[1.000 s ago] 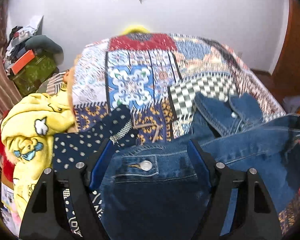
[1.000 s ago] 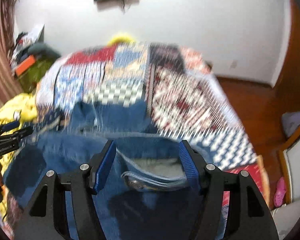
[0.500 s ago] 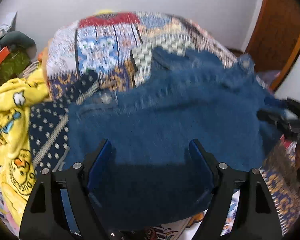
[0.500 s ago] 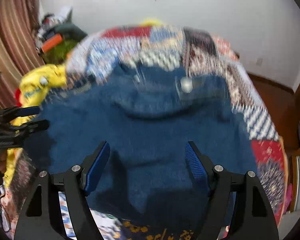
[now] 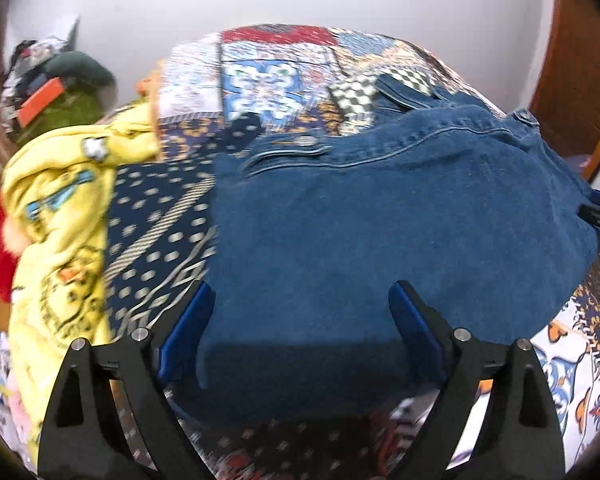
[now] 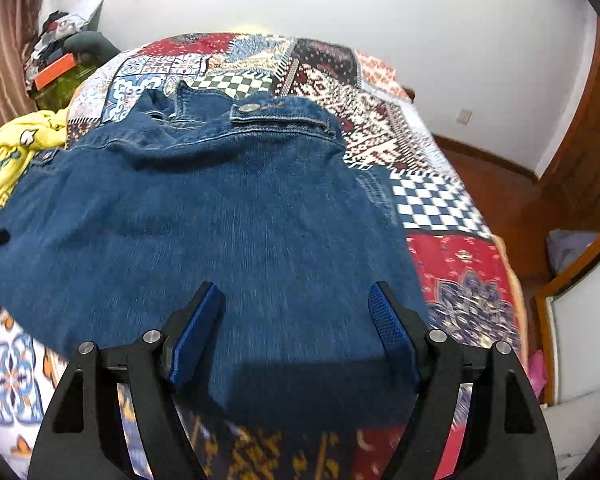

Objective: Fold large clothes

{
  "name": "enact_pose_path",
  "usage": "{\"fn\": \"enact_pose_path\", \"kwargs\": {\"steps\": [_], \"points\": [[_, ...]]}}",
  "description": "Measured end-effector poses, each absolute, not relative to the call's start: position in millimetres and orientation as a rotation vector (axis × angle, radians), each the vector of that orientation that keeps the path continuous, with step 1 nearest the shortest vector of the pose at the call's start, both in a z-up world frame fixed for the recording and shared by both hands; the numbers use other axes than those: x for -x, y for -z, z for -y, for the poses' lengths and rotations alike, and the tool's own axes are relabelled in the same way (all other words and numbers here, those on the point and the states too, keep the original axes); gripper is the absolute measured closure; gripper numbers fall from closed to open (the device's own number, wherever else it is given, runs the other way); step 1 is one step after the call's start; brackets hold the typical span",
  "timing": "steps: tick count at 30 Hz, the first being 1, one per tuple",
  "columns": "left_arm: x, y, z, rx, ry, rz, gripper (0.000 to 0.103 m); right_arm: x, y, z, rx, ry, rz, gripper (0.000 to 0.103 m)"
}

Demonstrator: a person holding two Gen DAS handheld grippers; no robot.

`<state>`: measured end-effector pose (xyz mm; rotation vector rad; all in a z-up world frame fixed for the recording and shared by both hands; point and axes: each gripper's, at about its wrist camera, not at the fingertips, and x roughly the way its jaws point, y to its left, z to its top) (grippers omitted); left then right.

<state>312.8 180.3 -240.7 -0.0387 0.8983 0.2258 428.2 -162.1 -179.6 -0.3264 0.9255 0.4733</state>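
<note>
A bed under a patchwork quilt of red, blue and checkered squares (image 6: 440,200) fills both views, running toward a plain white wall (image 6: 380,20) at 12 o'clock. Spread across the middle of the quilt lies the large blue denim jacket (image 6: 220,220), back panel up, its collar and a metal-buttoned flap toward 12 o'clock. In the left wrist view, a navy cloth with pale dots and striped bands (image 5: 156,236) lies just beside the jacket at 9 o'clock, partly under its edge. Farther out at 9 o'clock is a heap of yellow cartoon-print fabric (image 5: 56,216).

The left gripper (image 5: 300,312) has black arms and blue pads; its jaws have just been opening and now stand wide, clear of the cloth, with the jacket's near hem between them but not pinched. The right gripper (image 6: 296,308) likewise has just opened its jaws; its pads stand well apart over the near hem, gripping nothing. Its dark tip shows in the left wrist view at 3 o'clock, at the jacket's edge.
</note>
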Motion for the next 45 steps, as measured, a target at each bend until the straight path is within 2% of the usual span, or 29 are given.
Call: {"fn": "enact_pose_path", "kwargs": {"steps": [3, 11, 16, 19, 30, 34, 39, 41, 43, 45], "points": [[-293.1, 237.4, -190.7, 0.082, -0.253, -0.888, 0.01, -414.9, 175.9, 166.7, 0.382, -0.422, -0.905, 0.029], [-252.3, 233.3, -205.9, 0.249, -0.327, -0.941, 0.01, -388.1, 161.0, 205.1, 0.252, -0.368, -0.981, 0.026], [-230.4, 238.6, -204.8, 0.484, -0.209, -0.929, 0.01, -368.0, 146.4, 215.3, 0.271, -0.369, -0.954, 0.025], [-230.7, 246.2, -199.1, 0.617, -0.123, -0.911, 0.01, -366.5, 141.9, 214.4, 0.255, -0.381, -0.938, 0.021], [-277.4, 284.7, -214.1, 1.006, -0.051, -0.81, 0.014, -367.7, 155.8, 187.3, 0.25, -0.437, -0.969, 0.021], [-299.7, 311.0, -225.5, 1.083, -0.072, -0.824, 0.022, -371.7, 164.8, 176.1, 0.253, -0.465, -1.005, 0.021], [-320.1, 298.4, -218.9, 1.004, -0.162, -0.833, 0.026, -373.4, 173.0, 167.6, 0.246, -0.475, -1.034, 0.021], [-322.9, 294.6, -217.7, 0.976, -0.201, -0.84, 0.035, -372.3, 175.2, 163.9, 0.25, -0.477, -1.047, 0.021], [-320.3, 284.2, -215.2, 0.922, -0.234, -0.835, 0.05, -370.2, 173.7, 161.4, 0.254, -0.481, -1.049, 0.021], [-318.9, 266.0, -207.2, 0.852, -0.271, -0.825, 0.059, -365.9, 168.6, 158.8, 0.258, -0.498, -1.04, 0.021]]}}
